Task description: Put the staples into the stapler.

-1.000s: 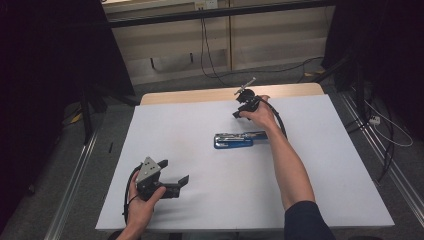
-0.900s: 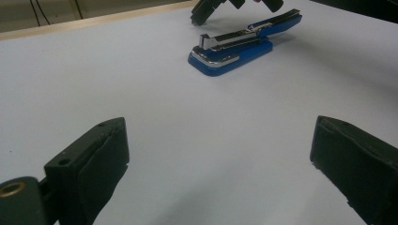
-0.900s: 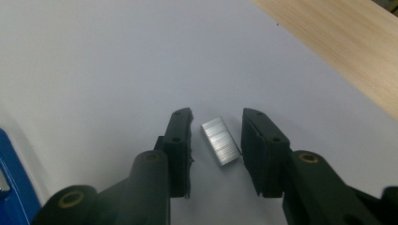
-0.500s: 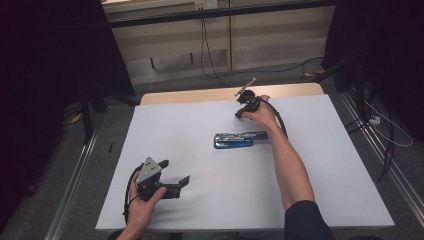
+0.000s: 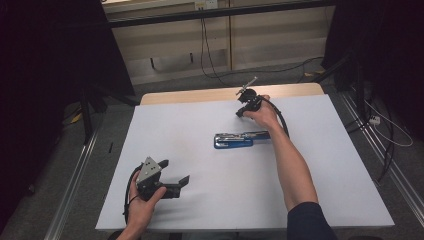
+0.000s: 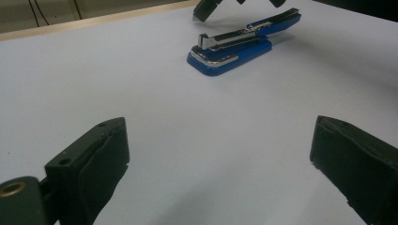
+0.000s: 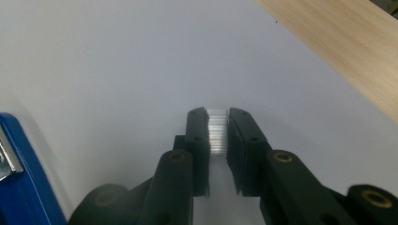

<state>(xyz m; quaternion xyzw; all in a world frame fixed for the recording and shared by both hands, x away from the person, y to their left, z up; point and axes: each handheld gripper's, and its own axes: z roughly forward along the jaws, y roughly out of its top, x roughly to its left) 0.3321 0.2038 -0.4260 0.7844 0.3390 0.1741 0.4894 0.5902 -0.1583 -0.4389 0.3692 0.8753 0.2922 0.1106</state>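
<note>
Staples pinched up near the counter's far edge

Your right tool [image 7: 218, 136] has just closed onto a strip of staples [image 7: 217, 131], upper middle of the high view, by the wood edge [image 5: 200, 95]. The blue stapler [image 5: 235, 140] lies open mid-frame. Your left tool [image 5: 172, 175] gapes wide, lower left, bare counter [image 5: 350, 165] around it.

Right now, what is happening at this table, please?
A person works at a white table with a gripper in each hand. The right gripper has just closed on a strip of staples, held near the table's far edge. A blue stapler lies open in the middle. The left gripper waits open near the person, holding nothing.
</note>
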